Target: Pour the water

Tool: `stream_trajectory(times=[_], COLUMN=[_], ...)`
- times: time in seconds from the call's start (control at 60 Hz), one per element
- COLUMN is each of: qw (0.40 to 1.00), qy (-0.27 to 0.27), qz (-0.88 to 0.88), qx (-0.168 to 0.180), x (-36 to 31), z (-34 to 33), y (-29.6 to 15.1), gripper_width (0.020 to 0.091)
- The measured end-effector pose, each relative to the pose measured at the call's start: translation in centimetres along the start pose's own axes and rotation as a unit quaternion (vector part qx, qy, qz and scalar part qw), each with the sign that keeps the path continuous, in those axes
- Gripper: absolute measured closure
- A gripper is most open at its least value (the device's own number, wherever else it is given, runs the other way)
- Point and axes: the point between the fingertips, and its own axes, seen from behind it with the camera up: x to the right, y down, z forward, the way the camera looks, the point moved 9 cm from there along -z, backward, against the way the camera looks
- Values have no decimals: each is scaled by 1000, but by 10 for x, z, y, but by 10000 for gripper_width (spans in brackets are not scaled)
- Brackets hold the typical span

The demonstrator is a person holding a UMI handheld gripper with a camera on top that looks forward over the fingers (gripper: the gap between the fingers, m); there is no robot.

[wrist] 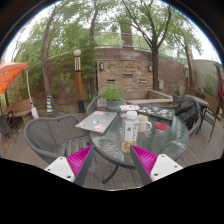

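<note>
The gripper (113, 158) hangs over a round glass bench (100, 140) on an outdoor patio, its two fingers (77, 160) spread wide apart and holding nothing. Just ahead of them, roughly between their tips, stands one clear bottle (130, 130) with a white cap, upright on the bench. One white cup (146, 126) sits just beside the bottle. One wire chair (50, 135) stands near the bench.

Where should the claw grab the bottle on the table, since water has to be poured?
Probably the bottle body's middle, from the near side, straight ahead. It stands upright on the round table just beyond the open claw, with the white cup close beside it.
</note>
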Motion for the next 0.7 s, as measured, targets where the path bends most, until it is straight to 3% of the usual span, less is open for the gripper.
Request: stream_trajectory(times=[0.233, 0.45, 0.483, 0.533, 0.7], qw=[998, 995, 994, 994, 993], qy=[26, 38, 38, 23, 0], qz=[-35, -17, -17, -22, -78], qx=[49, 90, 97, 102, 92], x=[64, 85, 84, 82, 70], z=[133, 196, 202, 210, 214], y=[7, -6, -8, -9, -9], gripper_width=[276, 277, 308, 472, 570])
